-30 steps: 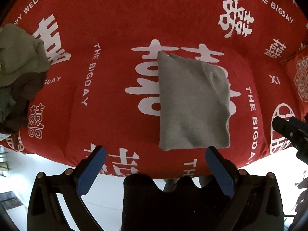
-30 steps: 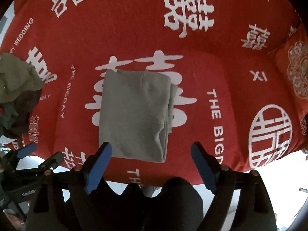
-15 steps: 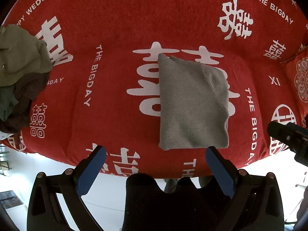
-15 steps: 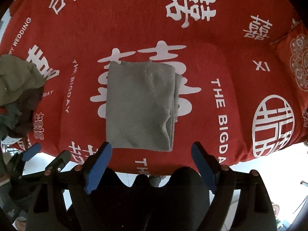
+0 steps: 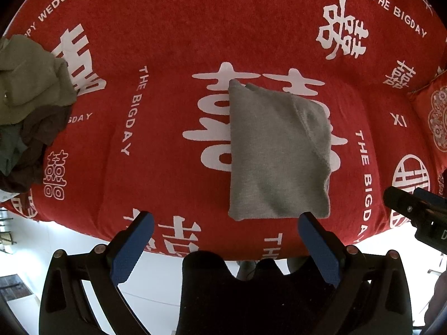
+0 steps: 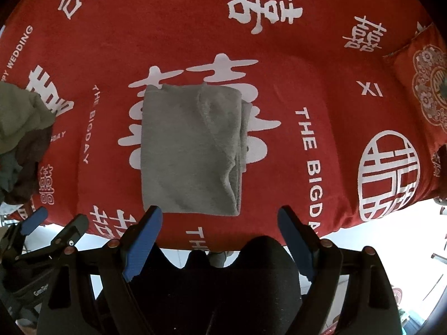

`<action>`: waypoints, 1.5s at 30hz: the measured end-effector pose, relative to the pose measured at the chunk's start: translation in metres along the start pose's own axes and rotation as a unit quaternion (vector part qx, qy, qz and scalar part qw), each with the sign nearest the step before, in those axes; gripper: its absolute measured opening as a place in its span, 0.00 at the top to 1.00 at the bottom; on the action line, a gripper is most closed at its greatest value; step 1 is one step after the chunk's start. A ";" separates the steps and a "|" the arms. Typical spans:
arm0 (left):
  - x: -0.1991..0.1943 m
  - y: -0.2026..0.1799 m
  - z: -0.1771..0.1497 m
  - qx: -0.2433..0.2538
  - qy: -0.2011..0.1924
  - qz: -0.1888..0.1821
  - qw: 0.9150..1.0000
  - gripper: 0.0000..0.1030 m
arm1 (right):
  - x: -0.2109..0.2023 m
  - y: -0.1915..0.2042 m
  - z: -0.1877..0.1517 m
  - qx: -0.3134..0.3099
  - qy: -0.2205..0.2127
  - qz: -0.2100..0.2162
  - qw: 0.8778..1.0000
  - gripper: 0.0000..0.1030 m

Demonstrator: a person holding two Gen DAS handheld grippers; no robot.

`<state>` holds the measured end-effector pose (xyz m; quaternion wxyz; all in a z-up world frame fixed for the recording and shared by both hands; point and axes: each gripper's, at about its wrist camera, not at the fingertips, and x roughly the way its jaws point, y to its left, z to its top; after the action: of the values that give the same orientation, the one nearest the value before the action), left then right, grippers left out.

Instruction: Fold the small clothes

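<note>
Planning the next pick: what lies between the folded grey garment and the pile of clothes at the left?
Only bare red printed cover lies between the folded grey garment and the pile of clothes; both wrist views show it.

Left gripper (image 5: 225, 223) points downward, jaws spread wide, nothing between the blue pads (image 5: 131, 248). Right gripper (image 6: 219, 217) likewise aimed down (slightly tilted), jaws wide apart and empty. Each gripper shows at the edge of the other's view, side by side, not touching.
</note>
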<state>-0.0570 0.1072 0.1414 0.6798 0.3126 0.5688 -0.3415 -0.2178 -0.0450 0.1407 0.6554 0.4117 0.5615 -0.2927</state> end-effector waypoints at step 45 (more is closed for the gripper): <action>0.008 -0.003 0.011 -0.022 0.004 0.007 1.000 0.00 | 0.014 0.014 0.012 -0.019 0.025 -0.012 0.999 0.16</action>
<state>-0.0527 0.0957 0.1352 0.6866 0.3028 0.5766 -0.3233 -0.1974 -0.0478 0.1299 0.6455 0.3995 0.5879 -0.2795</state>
